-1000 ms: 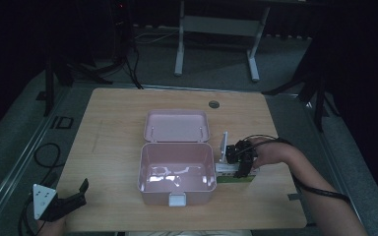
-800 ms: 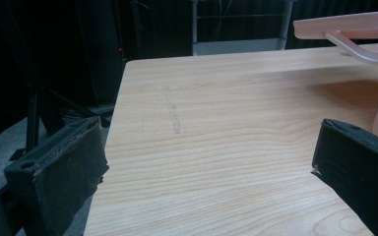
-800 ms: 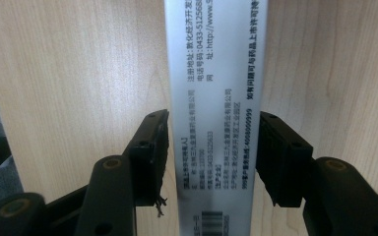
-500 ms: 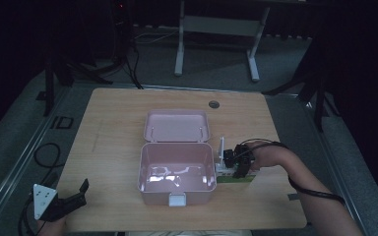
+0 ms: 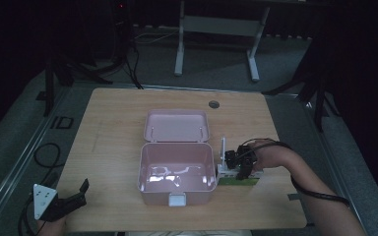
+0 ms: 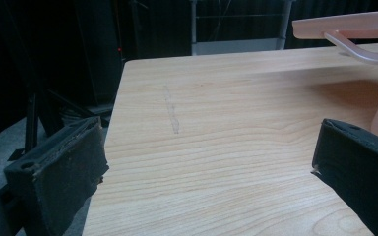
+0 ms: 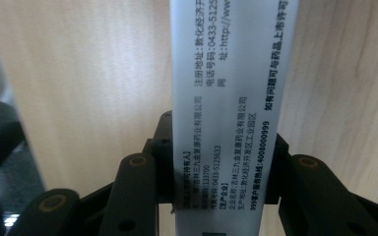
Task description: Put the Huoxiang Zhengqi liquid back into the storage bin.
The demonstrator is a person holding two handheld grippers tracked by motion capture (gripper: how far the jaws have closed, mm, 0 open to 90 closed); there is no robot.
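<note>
The white carton [image 7: 226, 98] is a slim medicine box, its narrow face printed with black Chinese text, a postcode, a web address and a telephone number. In the right gripper view it runs up the middle of the picture with the two black jaws pressed against its sides, so the right gripper [image 5: 237, 164] is pinching it. In the high view the carton [image 5: 223, 150] stands on edge, just to the right of the pink box [image 5: 176, 173] and near its right wall, above a flat green and white packet [image 5: 238, 180] that lies on the table [image 5: 113, 123].

As for progress, the work looks to be packing the pink box, and by my reading it is barely begun: the lid [image 5: 176, 125] is thrown back and lies flat behind the tub, and the inside shows nothing but glare on the bare pink floor. The carton is grasped but is not yet over the opening. What is left, I judge, is to lift it across the right wall, set it down inside, deal with the green packet likewise (if it belongs to the load at all) and close the lid.

The left gripper [image 5: 61, 204] rests at the table's near left corner, well apart from the box, with its jaws spread wide over bare wood and nothing between them.
</note>
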